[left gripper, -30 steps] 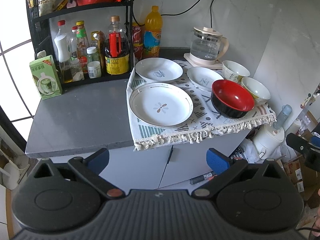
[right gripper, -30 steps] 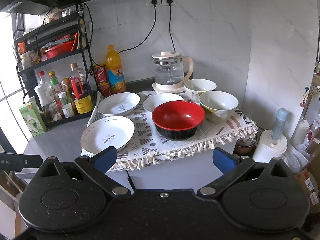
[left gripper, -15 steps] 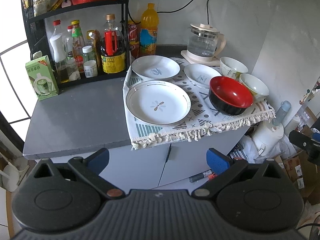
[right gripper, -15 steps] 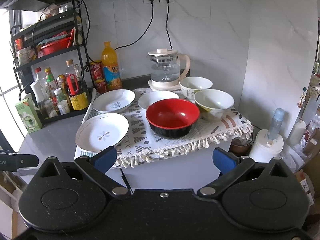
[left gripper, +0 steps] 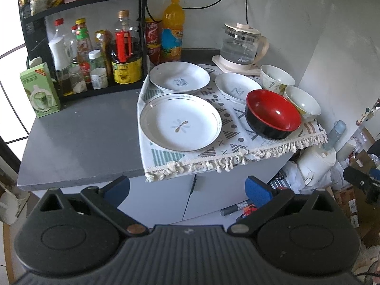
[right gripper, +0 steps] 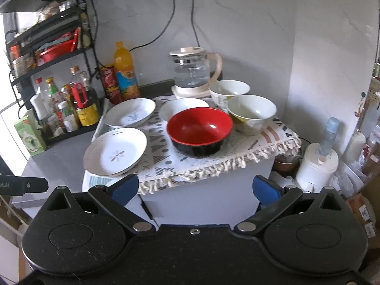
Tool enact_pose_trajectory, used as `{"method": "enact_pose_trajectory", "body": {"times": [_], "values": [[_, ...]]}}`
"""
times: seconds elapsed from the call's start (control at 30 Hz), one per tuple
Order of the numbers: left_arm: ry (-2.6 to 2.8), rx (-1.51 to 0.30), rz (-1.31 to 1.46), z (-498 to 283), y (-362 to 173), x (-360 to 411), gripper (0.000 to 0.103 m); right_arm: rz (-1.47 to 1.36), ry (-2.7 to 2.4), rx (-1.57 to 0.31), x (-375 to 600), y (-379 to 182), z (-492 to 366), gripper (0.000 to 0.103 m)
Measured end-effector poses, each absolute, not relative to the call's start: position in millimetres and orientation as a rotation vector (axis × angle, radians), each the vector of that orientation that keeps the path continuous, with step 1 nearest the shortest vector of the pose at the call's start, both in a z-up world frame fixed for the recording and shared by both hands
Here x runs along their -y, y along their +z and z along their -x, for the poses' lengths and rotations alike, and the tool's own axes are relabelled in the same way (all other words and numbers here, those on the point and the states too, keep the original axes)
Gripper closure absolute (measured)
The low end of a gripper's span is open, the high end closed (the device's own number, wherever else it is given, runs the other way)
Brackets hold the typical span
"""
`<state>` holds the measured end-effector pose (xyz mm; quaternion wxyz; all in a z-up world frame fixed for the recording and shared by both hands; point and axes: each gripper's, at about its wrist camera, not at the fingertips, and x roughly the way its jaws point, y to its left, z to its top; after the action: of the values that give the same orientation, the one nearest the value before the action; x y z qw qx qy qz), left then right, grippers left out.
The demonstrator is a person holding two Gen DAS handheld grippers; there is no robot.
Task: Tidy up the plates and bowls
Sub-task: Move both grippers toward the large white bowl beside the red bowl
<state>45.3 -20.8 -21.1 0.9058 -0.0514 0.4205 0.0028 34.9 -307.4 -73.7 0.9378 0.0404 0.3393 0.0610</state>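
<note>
Three white plates lie on a patterned cloth (left gripper: 237,116): a large one (left gripper: 180,122) in front, one (left gripper: 179,78) behind it, a smaller one (left gripper: 237,87) to the right. A red and black bowl (left gripper: 273,115) stands at the front right, with two white bowls (left gripper: 302,101) (left gripper: 276,78) behind it. In the right wrist view the large plate (right gripper: 116,152), the red bowl (right gripper: 199,130) and a white bowl (right gripper: 251,114) show too. My left gripper (left gripper: 187,188) and right gripper (right gripper: 194,188) are open and empty, in front of the counter edge.
A black rack (left gripper: 95,54) of bottles stands at the back left, with a green carton (left gripper: 40,90) beside it. An orange drink bottle (left gripper: 172,30) and a glass kettle (left gripper: 239,47) stand at the back. Grey counter (left gripper: 78,137) lies left of the cloth. Clutter sits on the floor at right.
Both grippers have drifted a little; the counter sits slightly differently in each view. The dishes have not moved and both grippers stay open.
</note>
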Motion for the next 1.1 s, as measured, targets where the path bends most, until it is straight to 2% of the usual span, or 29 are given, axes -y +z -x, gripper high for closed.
{"method": "enact_pose_trajectory", "body": {"times": [0.43,1.1], "values": [[-0.029,-0.917,0.091,-127,-40,36,0.001,-0.104,0.075,-0.718,329,-88,-76,0.0],[-0.113,-0.94,0.082,-276,-45,42,0.002,-0.136,0.008,-0.763,320,-97,-199,0.0]]}}
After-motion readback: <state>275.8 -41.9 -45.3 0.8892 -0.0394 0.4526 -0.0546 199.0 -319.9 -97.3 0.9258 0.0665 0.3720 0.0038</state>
